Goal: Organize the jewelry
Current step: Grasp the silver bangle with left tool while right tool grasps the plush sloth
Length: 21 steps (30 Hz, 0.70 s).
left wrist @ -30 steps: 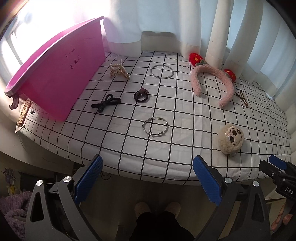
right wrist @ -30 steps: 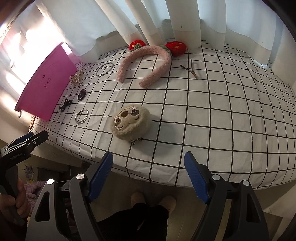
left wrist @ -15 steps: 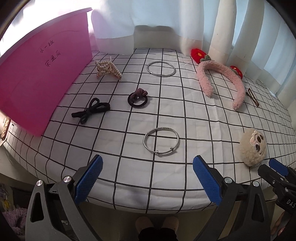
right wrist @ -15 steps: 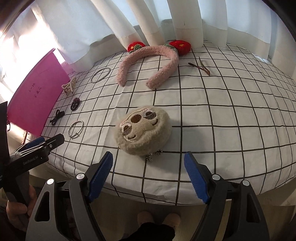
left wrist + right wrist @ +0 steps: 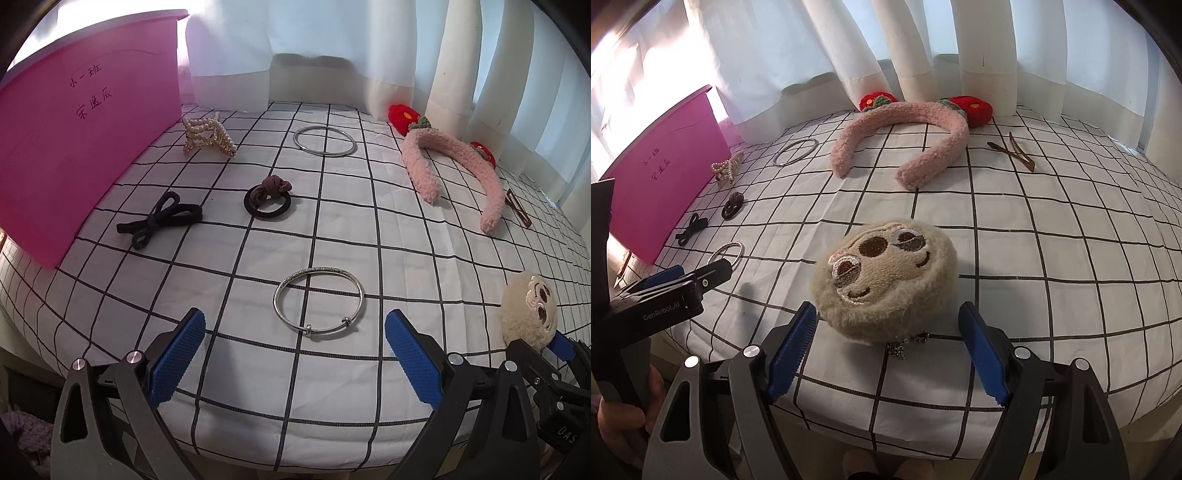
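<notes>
Daylight came through the white curtains (image 5: 798, 55) behind the table, bright enough to blow out the upper left corner in the right wrist view. Short soft shadows fell toward the cameras. Both pictures were sharp, with strong fisheye bending of the grid cloth (image 5: 332, 387) and dark corners.

White curtains (image 5: 332, 44) backlit by daylight, table under a white black-grid cloth (image 5: 369, 240), sunlight at left

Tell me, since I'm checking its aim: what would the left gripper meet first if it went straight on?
Most likely the near silver bangle: it lies centred just ahead of the left gripper's open jaws, nothing between. Depth is uncertain.
</notes>
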Tool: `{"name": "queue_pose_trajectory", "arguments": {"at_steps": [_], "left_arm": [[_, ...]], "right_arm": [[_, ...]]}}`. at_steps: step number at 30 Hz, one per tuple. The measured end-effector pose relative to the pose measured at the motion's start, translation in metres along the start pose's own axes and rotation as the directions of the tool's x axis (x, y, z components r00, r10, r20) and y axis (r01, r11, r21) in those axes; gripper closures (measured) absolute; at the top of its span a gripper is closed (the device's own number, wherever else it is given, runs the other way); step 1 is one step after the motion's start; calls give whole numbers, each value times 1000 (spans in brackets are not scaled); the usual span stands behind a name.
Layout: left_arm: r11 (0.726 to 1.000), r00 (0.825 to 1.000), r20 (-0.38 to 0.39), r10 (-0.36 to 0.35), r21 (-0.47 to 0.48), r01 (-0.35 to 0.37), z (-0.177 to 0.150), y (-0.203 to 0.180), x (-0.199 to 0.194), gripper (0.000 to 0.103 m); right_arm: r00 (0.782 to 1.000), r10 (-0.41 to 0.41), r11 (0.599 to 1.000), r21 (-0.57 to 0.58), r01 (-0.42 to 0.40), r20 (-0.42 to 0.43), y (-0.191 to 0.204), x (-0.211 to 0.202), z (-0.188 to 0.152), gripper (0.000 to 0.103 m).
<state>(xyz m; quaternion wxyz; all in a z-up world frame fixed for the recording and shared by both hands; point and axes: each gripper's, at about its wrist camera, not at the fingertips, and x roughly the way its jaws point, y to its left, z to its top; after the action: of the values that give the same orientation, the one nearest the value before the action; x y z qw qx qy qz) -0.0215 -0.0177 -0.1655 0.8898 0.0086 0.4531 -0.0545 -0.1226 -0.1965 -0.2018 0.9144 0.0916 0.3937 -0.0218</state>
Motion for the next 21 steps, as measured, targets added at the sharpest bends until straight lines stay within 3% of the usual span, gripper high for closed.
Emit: {"name": "queue_pose_trajectory", "arguments": {"at_steps": [21], "left_arm": [[999,997,77,31,13,-32,5,-6,16,5]], "right_arm": [[991,-104,987,-111,113,79,13,17,4,27]]}}
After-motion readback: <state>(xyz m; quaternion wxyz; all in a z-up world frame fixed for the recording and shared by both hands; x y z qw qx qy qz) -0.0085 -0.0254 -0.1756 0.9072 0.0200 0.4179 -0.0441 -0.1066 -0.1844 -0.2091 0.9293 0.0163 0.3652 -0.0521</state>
